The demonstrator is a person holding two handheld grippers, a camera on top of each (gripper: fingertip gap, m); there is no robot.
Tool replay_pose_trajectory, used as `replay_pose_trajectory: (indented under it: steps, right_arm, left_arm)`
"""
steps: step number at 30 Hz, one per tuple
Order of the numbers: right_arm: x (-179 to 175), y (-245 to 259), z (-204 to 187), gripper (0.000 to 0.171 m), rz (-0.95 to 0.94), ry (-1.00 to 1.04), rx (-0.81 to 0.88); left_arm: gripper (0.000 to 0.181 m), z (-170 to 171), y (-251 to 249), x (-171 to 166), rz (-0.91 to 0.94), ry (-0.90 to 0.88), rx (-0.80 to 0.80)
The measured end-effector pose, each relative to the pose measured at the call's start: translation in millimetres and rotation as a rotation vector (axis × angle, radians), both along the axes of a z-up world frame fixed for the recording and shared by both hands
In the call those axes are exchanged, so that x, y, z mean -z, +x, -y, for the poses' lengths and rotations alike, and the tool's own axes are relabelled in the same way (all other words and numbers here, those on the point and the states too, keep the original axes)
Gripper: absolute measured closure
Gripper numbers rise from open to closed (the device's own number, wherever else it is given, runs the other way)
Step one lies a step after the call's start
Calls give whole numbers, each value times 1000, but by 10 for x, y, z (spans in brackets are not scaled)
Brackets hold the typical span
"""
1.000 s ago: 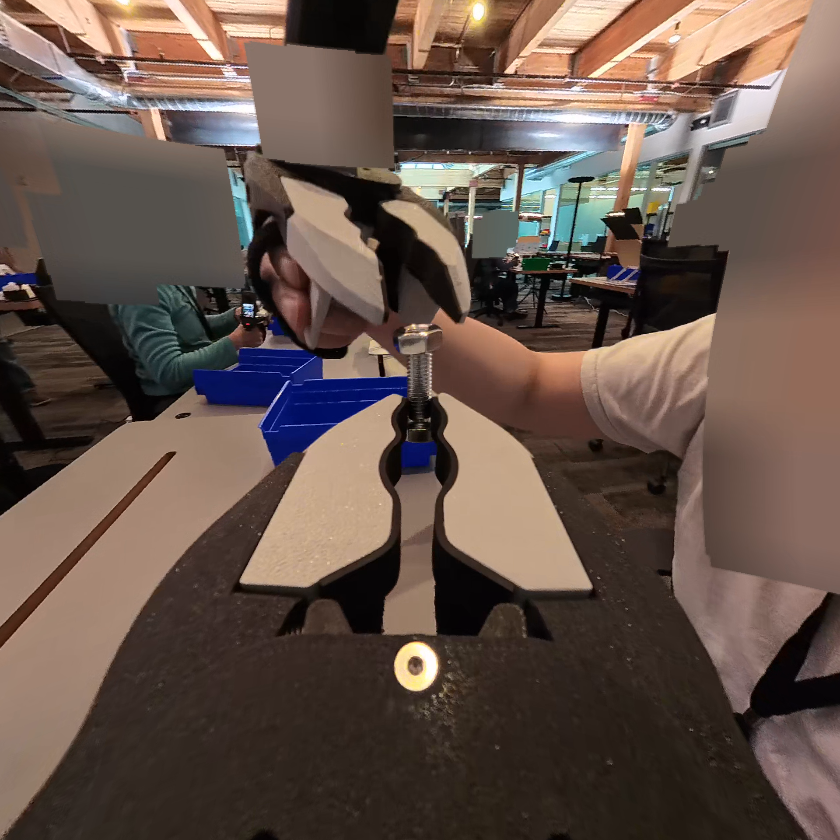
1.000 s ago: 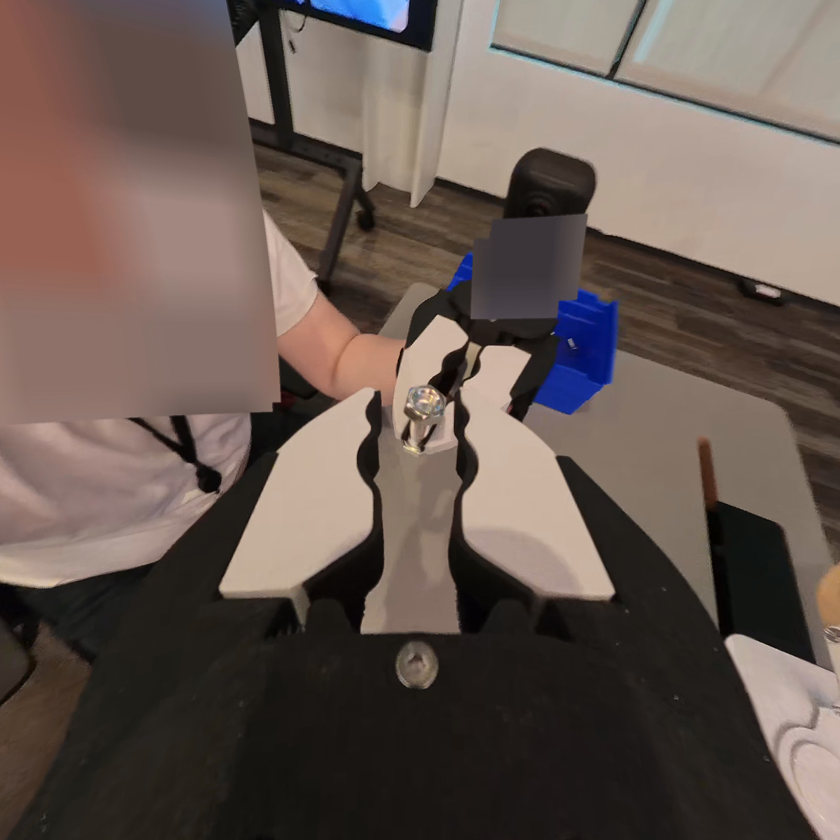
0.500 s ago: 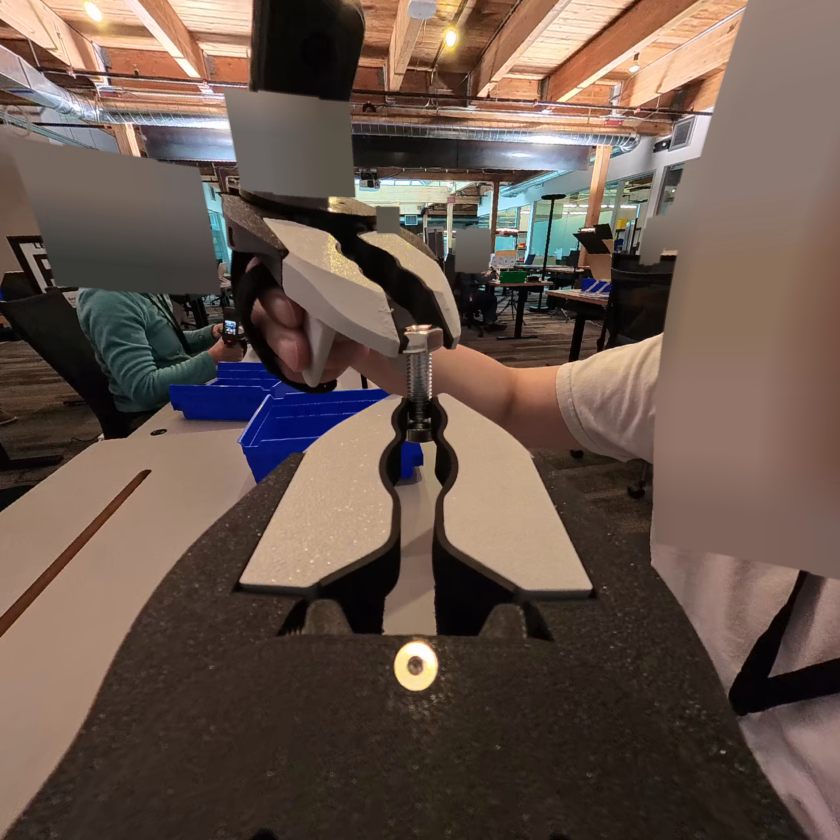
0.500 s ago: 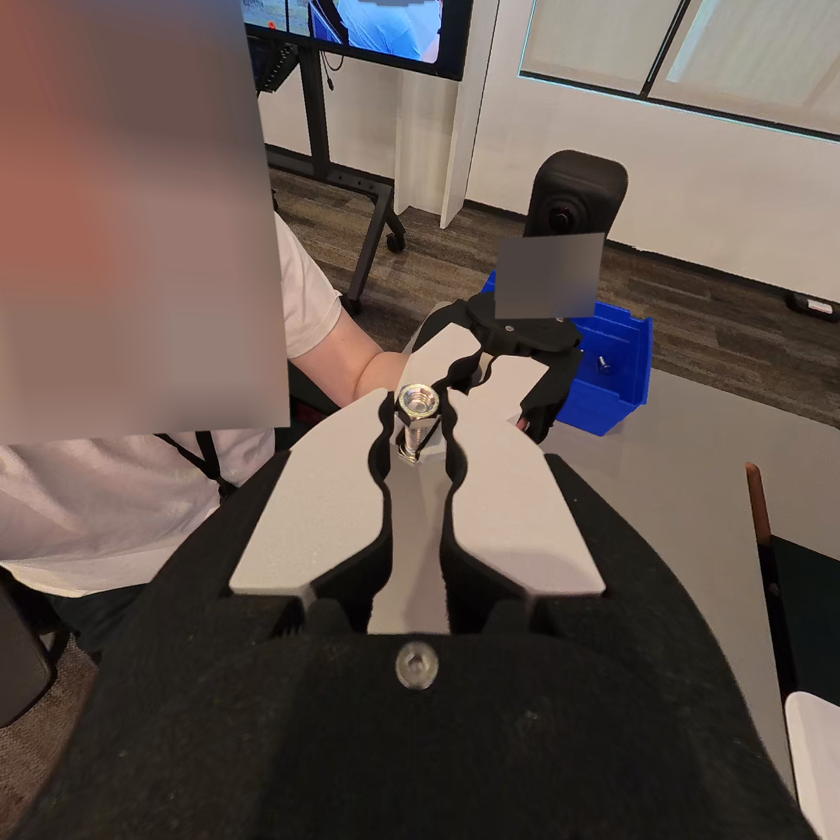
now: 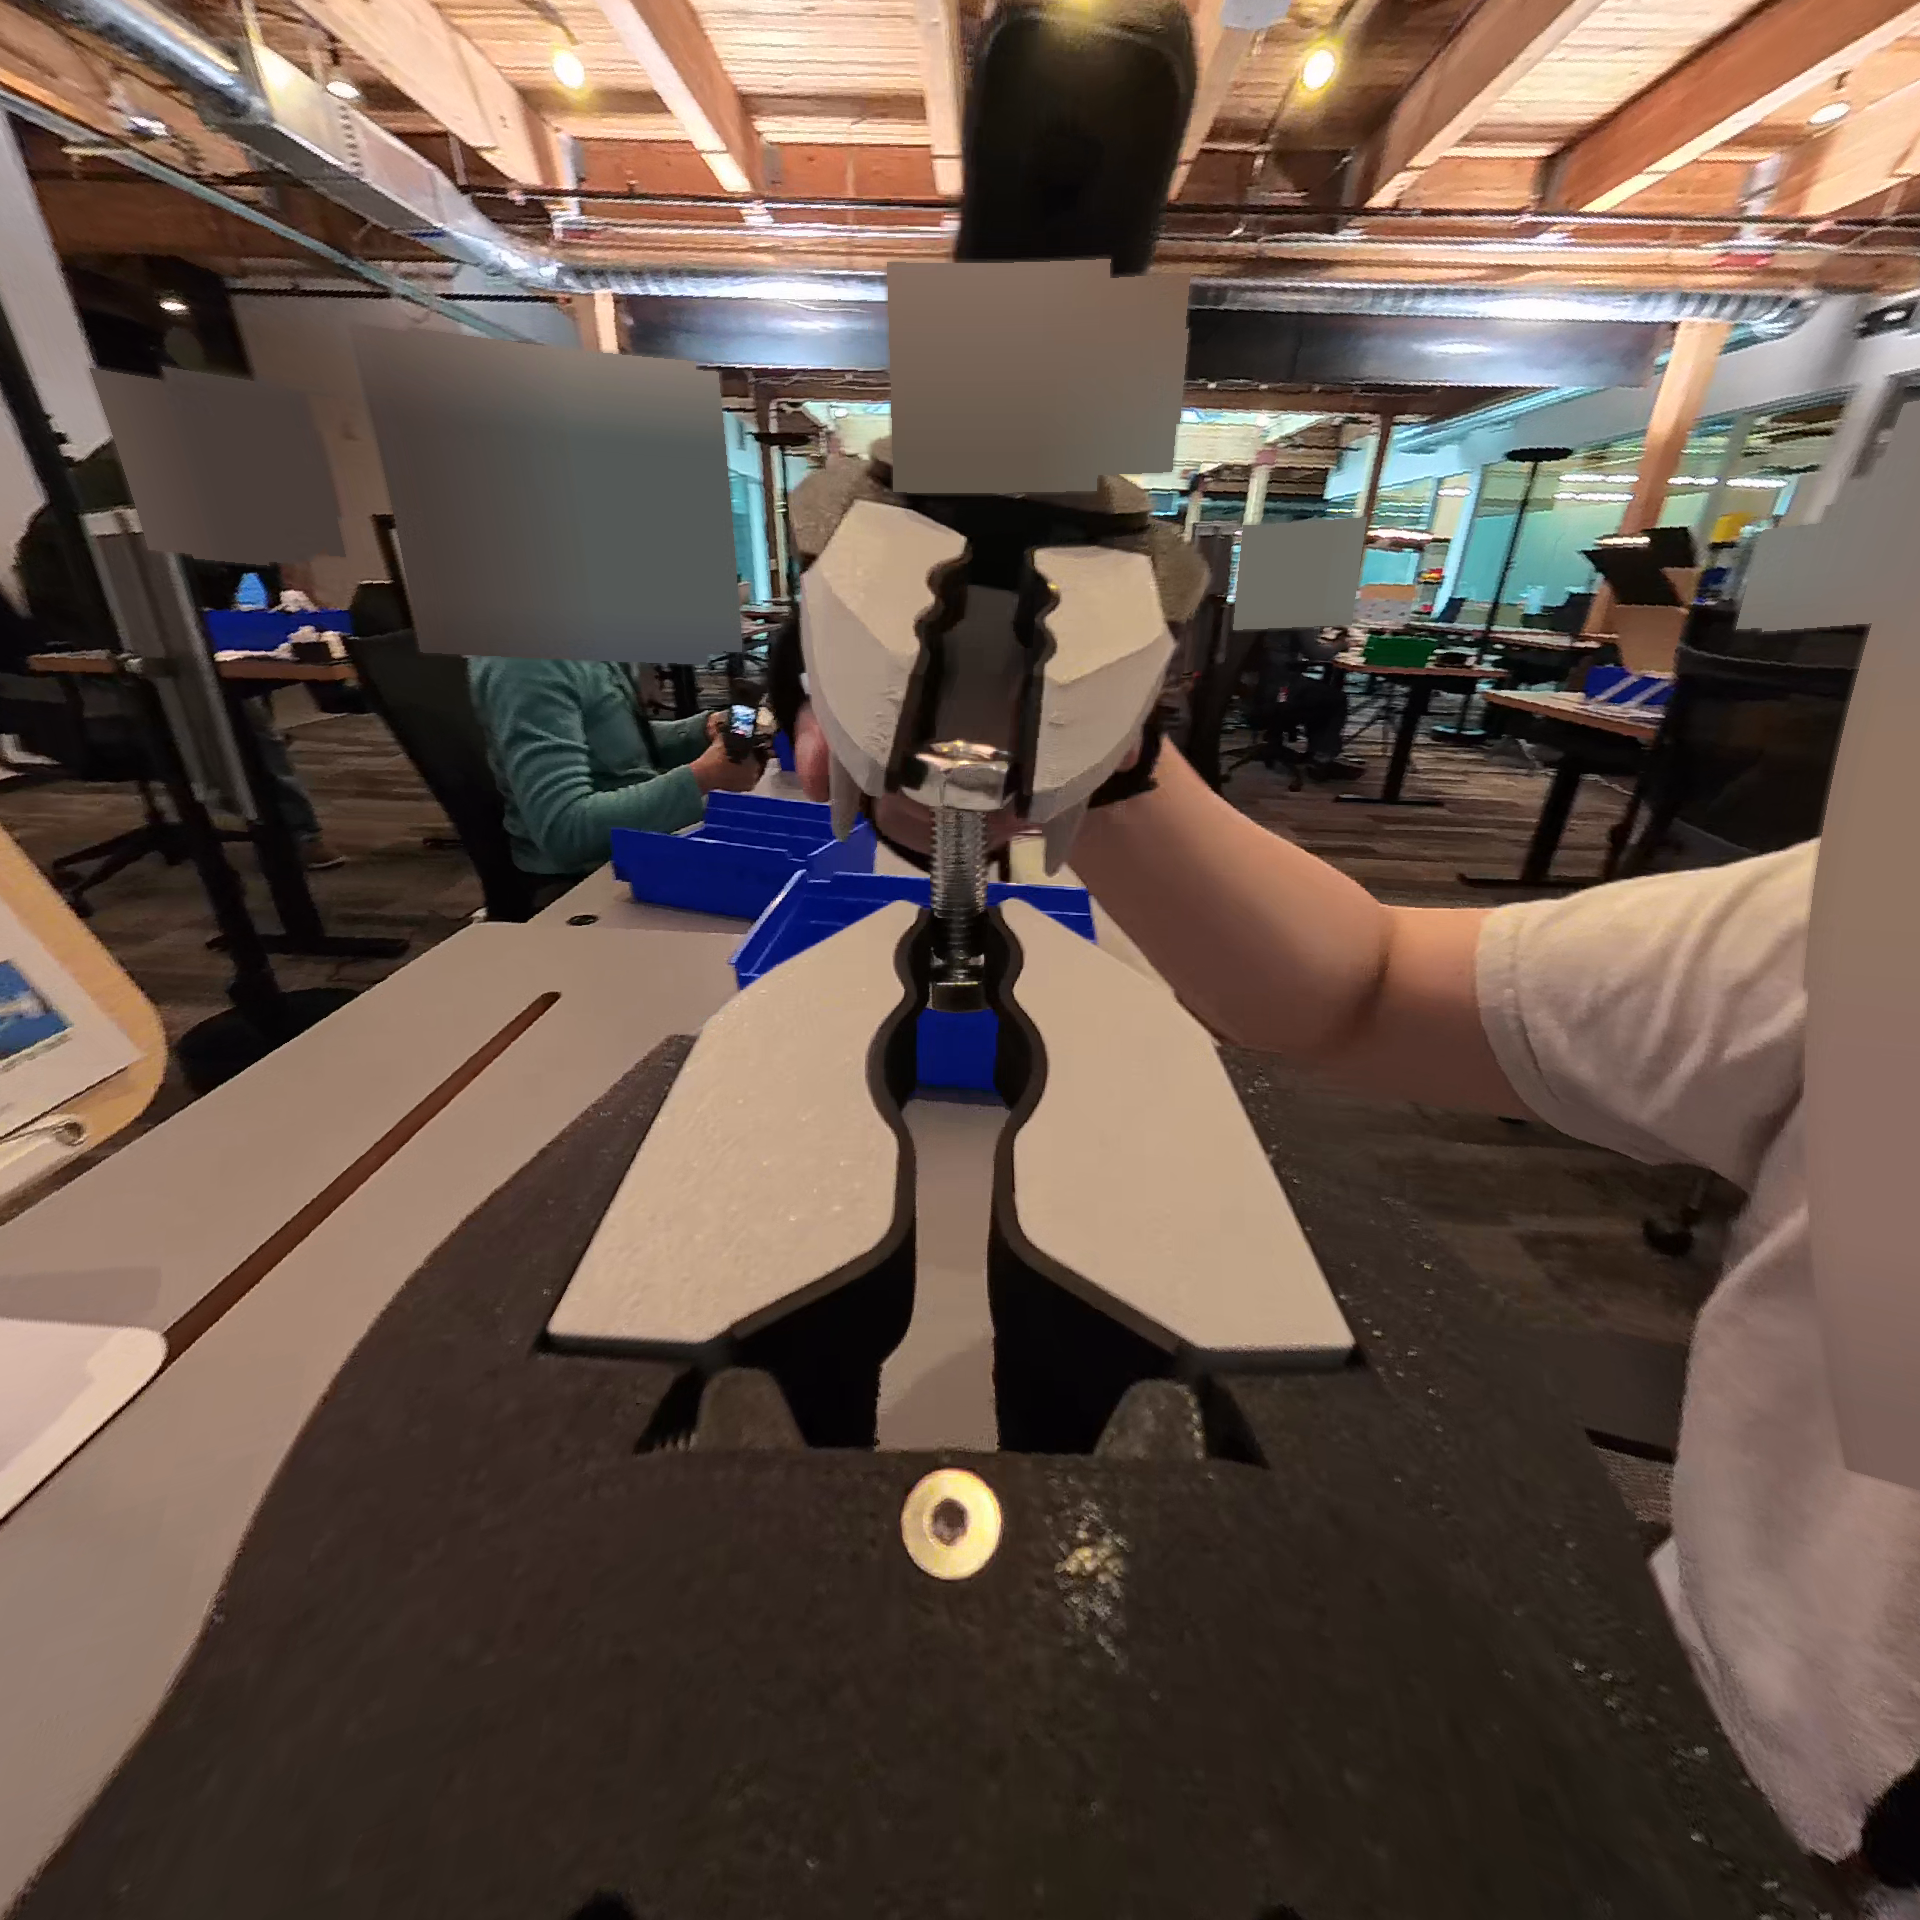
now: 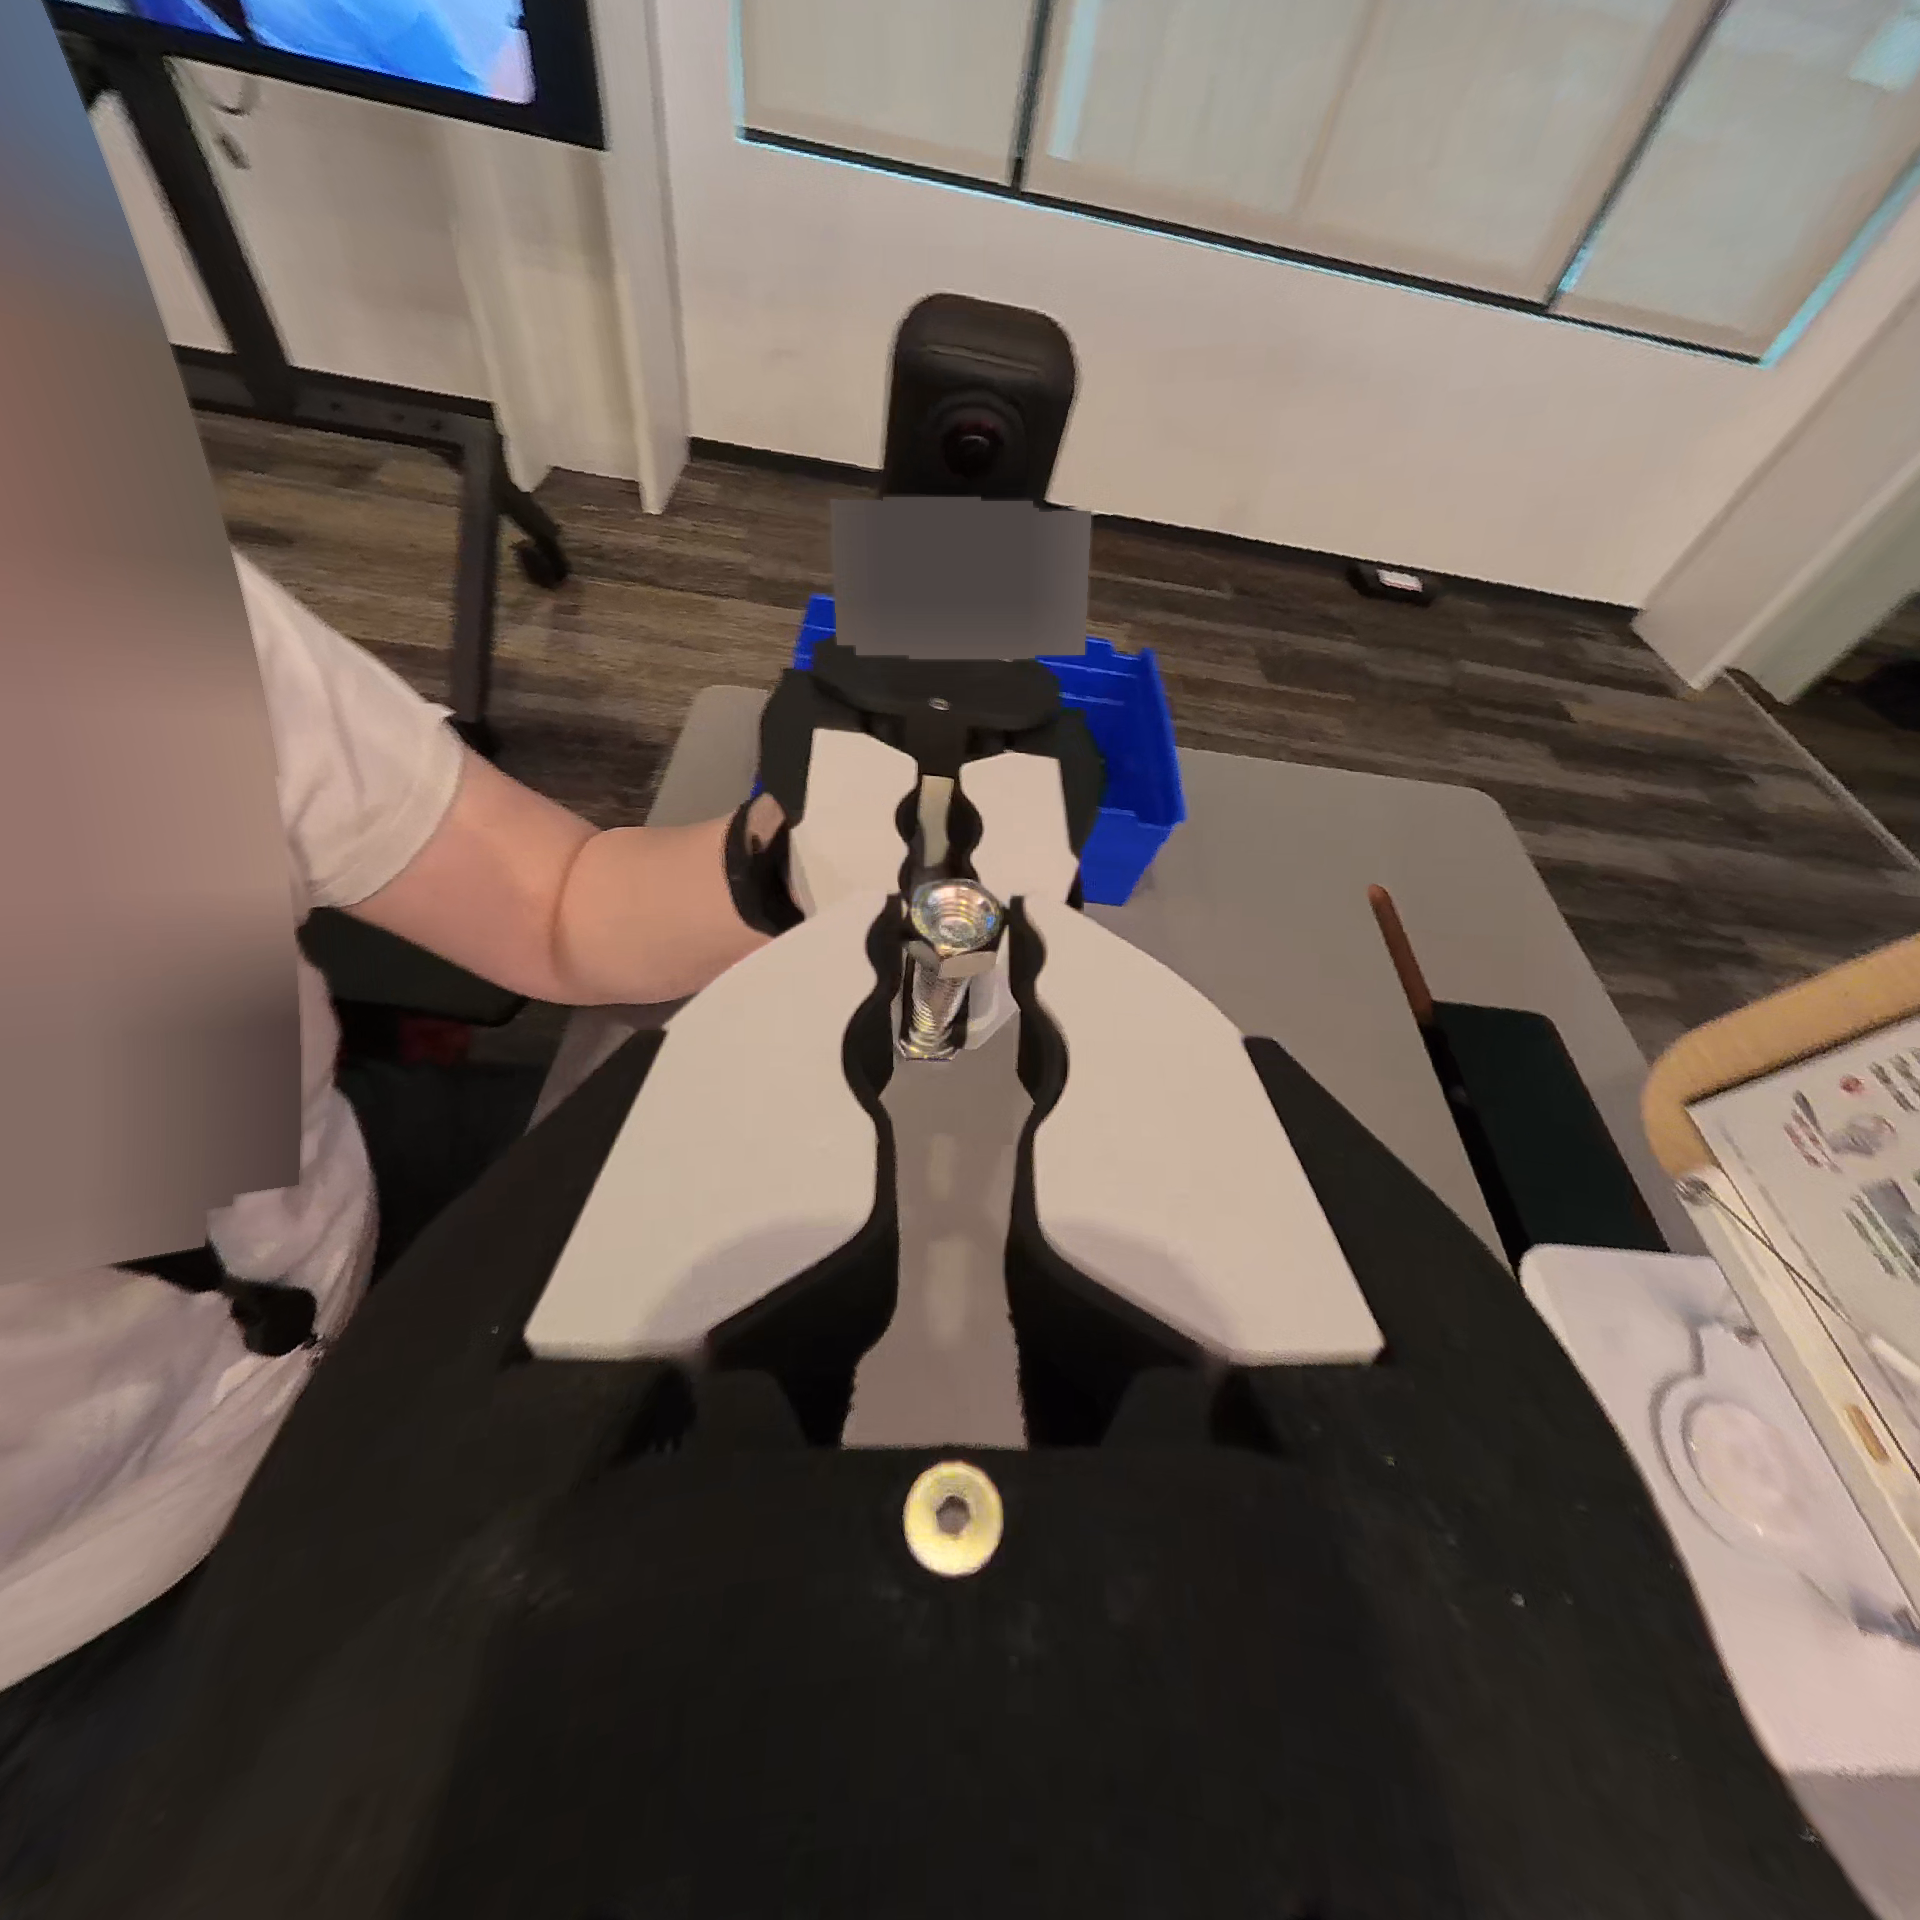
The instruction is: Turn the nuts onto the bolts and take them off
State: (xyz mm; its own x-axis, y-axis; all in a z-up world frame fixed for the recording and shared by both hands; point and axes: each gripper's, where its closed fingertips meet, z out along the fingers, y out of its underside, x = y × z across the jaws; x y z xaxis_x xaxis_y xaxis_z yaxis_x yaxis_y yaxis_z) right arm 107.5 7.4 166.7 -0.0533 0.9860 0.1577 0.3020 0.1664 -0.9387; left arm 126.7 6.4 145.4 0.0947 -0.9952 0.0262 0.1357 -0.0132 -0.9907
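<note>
- The left gripper (image 5: 957, 961) is closed on the lower end of the bolt (image 5: 954, 868), holding it upright above the table (image 5: 436, 1049).
- The bolt's threaded shank rises out of the left fingertips.
- The right gripper (image 6: 953, 940) comes from the opposite side, its 2 fingers closed around the nut (image 6: 953, 922) at the bolt's top end.
- From the right wrist view, the nut's hexagonal face points at the camera, and the shank runs down behind it to the left gripper.
- A blue bin (image 6: 1127, 790) sits on the table behind both grippers; a second lies farther back.
- A person in a teal top (image 5: 582, 758) sits at the far side of the table.
</note>
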Motion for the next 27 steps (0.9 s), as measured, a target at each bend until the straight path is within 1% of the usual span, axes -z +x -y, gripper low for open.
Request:
replay_pose_trajectory:
  steps: [3,6,10,13,15,18,23,27]
  right_arm:
    - [-2,-8,-67,153,-16,-36,90]
    - [-8,-14,-115,153,-41,-72,145]
    - [1,-22,-159,153,-63,-45,188]
    - [-6,-26,-143,152,-84,-29,181]
    - [-38,1,-131,140,-100,17,164]
    - [-108,82,-60,138,-136,74,97]
    - [-147,145,97,138,-187,24,-14]
    - [-48,119,124,138,-141,96,-2]
  left_arm:
    - [172,-58,-15,-3,-1,-8,-46]
    - [172,-96,-31,-10,7,-16,-70]
    - [172,-144,-37,2,-6,-11,-118]
    - [172,-116,-31,7,-16,-2,-103]
    - [172,-65,-24,7,-18,4,-66]
    - [172,-10,-19,-8,-11,11,-30]
    - [172,51,19,13,-37,47,-16]
    - [172,68,40,18,-39,54,-13]
